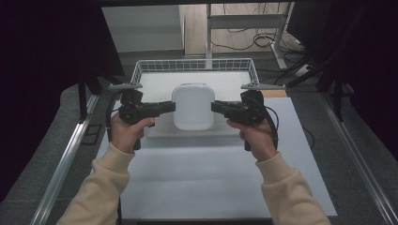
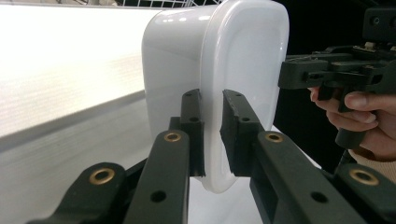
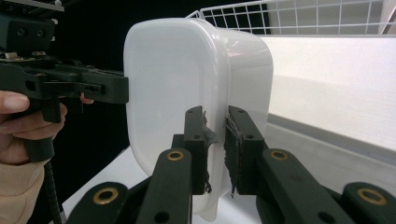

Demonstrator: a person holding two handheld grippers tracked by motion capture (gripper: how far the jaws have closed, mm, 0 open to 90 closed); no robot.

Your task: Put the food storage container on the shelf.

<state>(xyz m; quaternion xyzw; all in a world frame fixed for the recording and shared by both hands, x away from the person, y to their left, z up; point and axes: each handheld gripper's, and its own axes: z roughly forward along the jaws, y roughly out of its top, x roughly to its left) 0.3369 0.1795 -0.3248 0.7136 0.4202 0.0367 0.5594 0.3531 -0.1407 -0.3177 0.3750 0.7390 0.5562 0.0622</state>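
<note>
- White plastic box [image 1: 193, 106] hangs between our two grippers, lifted over a flat white board [image 1: 187, 133] that lies on the table sheet [image 1: 211, 178]; it sits just in front of the wire basket [image 1: 141, 70].
- Our left gripper [image 1: 170, 106] comes in level from the box's left side, and in the left gripper view its fingers [image 2: 194, 126] are clamped on the box's protruding rim, one pad on either face of that thin edge.
- Our right gripper [image 1: 215, 107] meets the box's right side the same way; in the right gripper view its fingers [image 3: 196, 140] pinch the rim, with frayed pad lining pressed against the plastic.
- The box's corners are rounded and its walls smooth, so the rim is the one edge we hold.
- Behind the box, the wire basket's near edge is low and its white floor lies bare.
- To the left and right of the box, beyond our hands, the sheet runs bare to the metal rails [image 1: 65, 159] at the table's sides.
- Nearer to us than the box, the sheet is likewise bare between our sleeves [image 1: 105, 183].
</note>
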